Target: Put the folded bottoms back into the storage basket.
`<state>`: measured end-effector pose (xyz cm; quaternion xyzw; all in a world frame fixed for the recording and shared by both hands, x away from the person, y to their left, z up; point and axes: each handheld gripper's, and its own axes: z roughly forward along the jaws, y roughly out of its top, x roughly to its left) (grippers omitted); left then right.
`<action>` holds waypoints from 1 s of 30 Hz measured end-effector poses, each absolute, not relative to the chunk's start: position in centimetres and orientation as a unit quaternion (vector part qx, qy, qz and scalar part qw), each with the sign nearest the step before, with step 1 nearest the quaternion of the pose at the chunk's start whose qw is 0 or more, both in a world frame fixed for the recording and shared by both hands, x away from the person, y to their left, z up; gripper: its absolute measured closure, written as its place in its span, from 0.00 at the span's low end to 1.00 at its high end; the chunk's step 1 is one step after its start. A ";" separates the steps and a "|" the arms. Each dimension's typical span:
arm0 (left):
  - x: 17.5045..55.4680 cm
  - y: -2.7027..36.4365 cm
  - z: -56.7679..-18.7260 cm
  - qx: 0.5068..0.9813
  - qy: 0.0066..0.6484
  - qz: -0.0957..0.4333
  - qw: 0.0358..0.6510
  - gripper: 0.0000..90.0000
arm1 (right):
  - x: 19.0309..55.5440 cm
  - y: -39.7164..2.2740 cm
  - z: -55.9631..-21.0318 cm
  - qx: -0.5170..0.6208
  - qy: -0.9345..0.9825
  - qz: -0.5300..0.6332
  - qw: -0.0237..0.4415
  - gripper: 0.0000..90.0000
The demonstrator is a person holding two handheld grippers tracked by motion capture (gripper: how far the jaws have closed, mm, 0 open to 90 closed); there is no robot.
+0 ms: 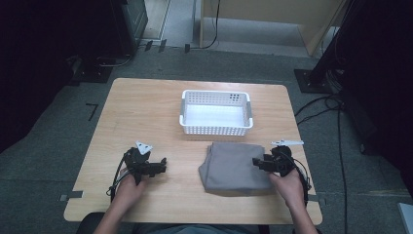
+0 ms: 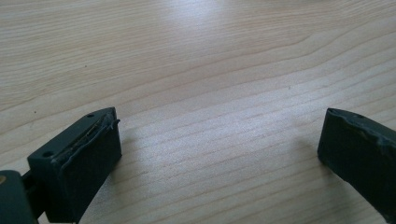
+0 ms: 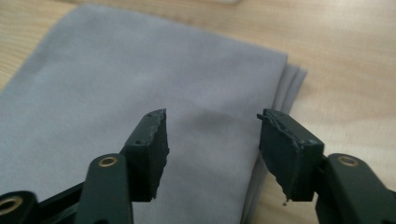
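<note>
A folded grey cloth (image 1: 237, 168) lay flat on the wooden bench (image 1: 146, 112), toward the person's right, its far edge just short of a white perforated basket (image 1: 216, 112) that stood near the middle of the bench. The right gripper (image 1: 259, 163) hung over the cloth's right edge with its jaws spread apart; in the right gripper view (image 3: 212, 135) the cloth showed between and beneath the jaws, its stacked folded layers visible at the edge, and nothing was clamped. The left gripper (image 1: 160, 166) rested well apart from the cloth on the bare wood, jaws wide and empty, with plain bench grain between them in the left gripper view (image 2: 219, 140). Nothing lay between either gripper and the cloth. Beyond the bench, black cables (image 1: 336, 126) ran across the grey carpeted floor (image 1: 58, 112).
</note>
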<state>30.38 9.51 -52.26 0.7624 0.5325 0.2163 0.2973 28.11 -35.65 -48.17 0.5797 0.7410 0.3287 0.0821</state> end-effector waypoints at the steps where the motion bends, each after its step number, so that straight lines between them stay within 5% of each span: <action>1: 30.4 9.5 -52.3 0.762 0.532 0.216 0.297 0.00 | 28.1 -35.7 -48.3 0.583 0.741 0.324 0.079 0.44; 17: 30.3 9.5 -52.3 0.762 0.533 0.217 0.297 0.00 | 29.1 -34.8 -49.4 0.631 0.726 0.271 0.026 0.30; 30: 30.3 9.5 -52.3 0.761 0.534 0.217 0.297 0.00 | 29.9 -32.1 -49.3 0.637 0.721 0.273 0.010 0.46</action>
